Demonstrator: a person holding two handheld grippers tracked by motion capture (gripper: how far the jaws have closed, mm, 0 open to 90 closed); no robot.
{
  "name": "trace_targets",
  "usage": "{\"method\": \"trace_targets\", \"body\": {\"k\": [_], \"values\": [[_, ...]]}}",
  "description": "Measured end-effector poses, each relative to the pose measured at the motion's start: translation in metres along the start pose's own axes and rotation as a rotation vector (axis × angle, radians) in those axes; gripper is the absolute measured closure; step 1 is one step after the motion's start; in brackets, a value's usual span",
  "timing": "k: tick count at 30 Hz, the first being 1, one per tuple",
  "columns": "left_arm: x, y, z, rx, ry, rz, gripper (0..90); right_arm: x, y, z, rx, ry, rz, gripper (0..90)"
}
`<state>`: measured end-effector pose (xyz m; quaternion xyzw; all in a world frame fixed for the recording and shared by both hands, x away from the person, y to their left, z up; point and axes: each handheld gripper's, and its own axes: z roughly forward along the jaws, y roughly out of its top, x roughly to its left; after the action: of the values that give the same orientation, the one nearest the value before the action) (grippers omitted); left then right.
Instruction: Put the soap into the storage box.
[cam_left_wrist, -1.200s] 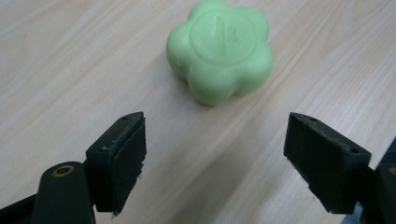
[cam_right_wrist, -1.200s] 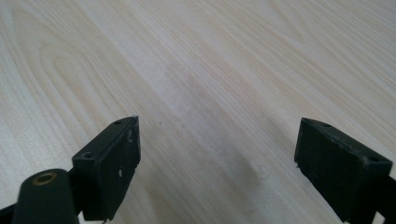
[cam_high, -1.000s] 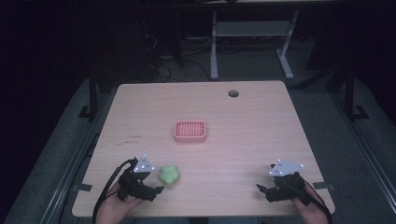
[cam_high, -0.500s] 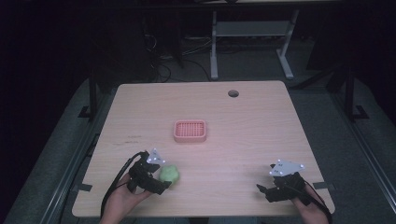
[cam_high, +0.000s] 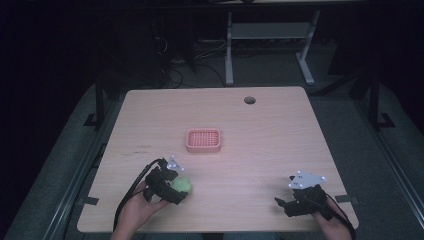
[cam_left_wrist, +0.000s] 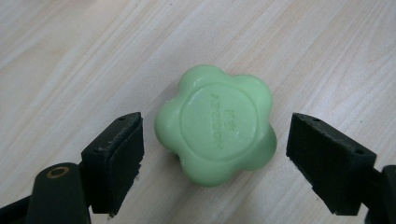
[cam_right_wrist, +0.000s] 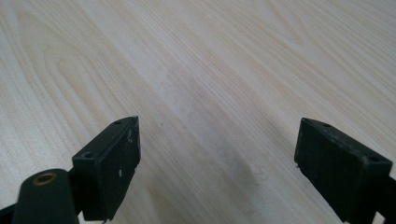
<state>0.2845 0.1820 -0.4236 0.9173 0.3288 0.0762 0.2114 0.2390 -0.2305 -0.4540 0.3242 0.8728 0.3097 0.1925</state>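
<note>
The left gripper is spread wide, with its 2 black jaws flanking the green flower-shaped soap. A narrow gap remains on each side, so neither jaw touches the soap. The soap lies flat on the wooden table, embossed face up; the lettering is too faint to read with certainty.

In the high view, the soap sits near the front left edge of the table, directly at the tip of the left gripper. A pink slotted tray stands well apart from the soap, farther from the person and near the table centre. A round cable hole lies near the far edge.

The right gripper rests near the front right corner, held by the person's hand. In the right gripper view, its jaws are also spread wide over bare wood, with nothing between them.
</note>
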Motion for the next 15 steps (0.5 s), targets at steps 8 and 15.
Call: {"method": "trace_targets", "body": {"k": [8,15], "values": [[0.0,0.008,0.009,0.036,-0.006,-0.015,19.0,0.0,0.0,0.0,0.003,0.002,0.001,13.8],[0.0,0.011,0.015,0.067,-0.01,-0.026,19.7,0.001,0.0,0.0,0.003,0.004,0.0,13.8]]}}
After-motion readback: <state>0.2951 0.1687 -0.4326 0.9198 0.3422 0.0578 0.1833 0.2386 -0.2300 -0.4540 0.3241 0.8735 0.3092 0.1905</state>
